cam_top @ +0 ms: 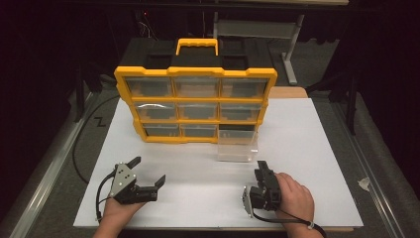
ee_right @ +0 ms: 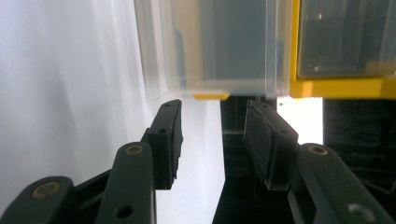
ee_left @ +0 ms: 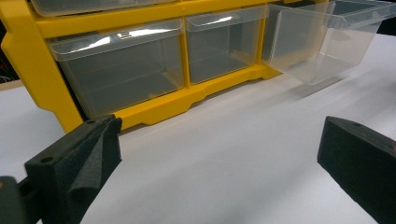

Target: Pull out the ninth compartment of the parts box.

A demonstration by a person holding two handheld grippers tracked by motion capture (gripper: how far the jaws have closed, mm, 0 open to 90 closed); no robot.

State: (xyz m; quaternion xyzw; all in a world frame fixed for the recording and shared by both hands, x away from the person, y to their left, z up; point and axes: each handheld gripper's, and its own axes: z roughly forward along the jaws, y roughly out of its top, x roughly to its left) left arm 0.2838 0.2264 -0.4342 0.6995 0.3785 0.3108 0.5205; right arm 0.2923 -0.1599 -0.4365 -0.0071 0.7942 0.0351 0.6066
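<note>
A yellow organizer (cam_top: 195,72) with clear drawers stands at the back of the white board (cam_top: 307,148). Its bottom-right clear drawer (cam_top: 237,147) is pulled out onto the board in front of its dark slot (cam_top: 236,128). My left gripper (cam_top: 148,170) rests open at the front left, apart from everything. In the left gripper view the left gripper (ee_left: 219,135) faces the organizer's bottom row (ee_left: 28,51), with the drawer (ee_left: 322,42) at upper right. My right gripper (cam_top: 262,167) lies on its side just short of the drawer. The right gripper (ee_right: 214,107) is open and empty below the drawer (ee_right: 219,42).
A black cable (cam_top: 81,144) loops off the board's left side beside a metal rail (cam_top: 44,168). A scrap of tape (cam_top: 364,183) lies on the grey surface at right. A table frame (cam_top: 289,44) stands behind the organizer.
</note>
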